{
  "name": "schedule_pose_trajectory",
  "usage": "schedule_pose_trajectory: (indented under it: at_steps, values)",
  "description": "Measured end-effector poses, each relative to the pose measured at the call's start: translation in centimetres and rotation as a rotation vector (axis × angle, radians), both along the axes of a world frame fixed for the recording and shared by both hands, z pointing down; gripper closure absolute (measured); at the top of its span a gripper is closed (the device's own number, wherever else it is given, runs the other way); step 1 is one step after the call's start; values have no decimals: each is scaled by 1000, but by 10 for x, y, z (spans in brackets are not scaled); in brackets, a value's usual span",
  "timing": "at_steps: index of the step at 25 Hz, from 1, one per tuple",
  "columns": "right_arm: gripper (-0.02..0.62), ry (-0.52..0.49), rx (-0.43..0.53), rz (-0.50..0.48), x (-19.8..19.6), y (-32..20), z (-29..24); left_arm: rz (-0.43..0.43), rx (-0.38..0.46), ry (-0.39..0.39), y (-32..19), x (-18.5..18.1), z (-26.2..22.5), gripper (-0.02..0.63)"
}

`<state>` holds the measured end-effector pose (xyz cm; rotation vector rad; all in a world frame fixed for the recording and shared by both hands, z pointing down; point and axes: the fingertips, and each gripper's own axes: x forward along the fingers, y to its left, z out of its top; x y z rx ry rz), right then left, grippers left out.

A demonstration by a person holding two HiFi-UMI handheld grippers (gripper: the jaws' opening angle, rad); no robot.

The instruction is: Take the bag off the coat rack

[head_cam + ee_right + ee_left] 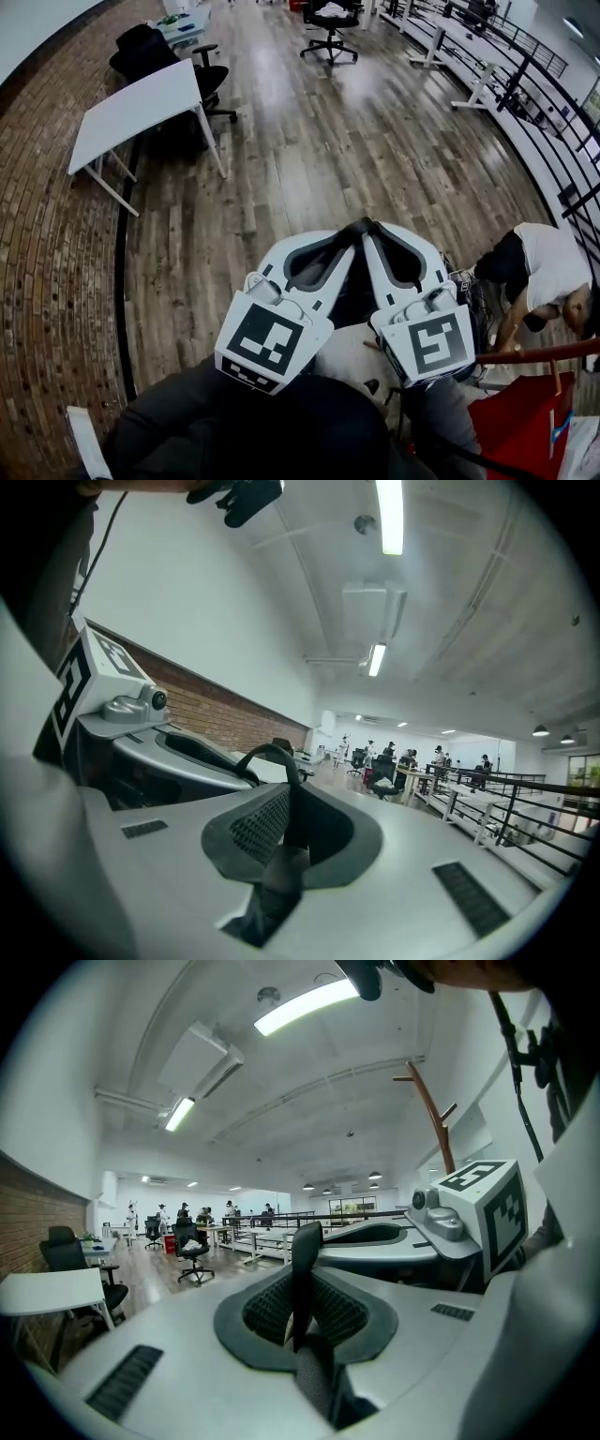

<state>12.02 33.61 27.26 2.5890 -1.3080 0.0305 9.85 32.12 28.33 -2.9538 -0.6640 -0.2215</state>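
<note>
1. While they point toward 12 o'clock, the left gripper [354,232] and right gripper [377,232] each have jaws pressed together, empty.
2. The red bag [516,424] sits at 4 o'clock, beside the coat rack [544,353].

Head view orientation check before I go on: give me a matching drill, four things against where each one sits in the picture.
Things:
1. white table
2. lone office chair
3. red bag
4. person in white shirt

Places in the head view:
A. bottom right corner
B. top centre, on the wood floor
C. upper left, beside the brick strip
D. right edge, bent over

Pairs: 1-C, 2-B, 3-A, 4-D
</note>
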Motion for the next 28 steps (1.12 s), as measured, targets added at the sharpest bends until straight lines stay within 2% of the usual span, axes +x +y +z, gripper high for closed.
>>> schedule_pose_trajectory:
  at_steps: [7,19,28]
  values:
    - [563,33,29,-104,2,-62,-7,-84,12,24,-59,3,-8,552]
    - [563,42,62,-286,14,-146,-7,-257,29,13,-137,12,-5,552]
    - [563,26,85,-400,55,-217,4,-382,14,29,-208,55,2,552]
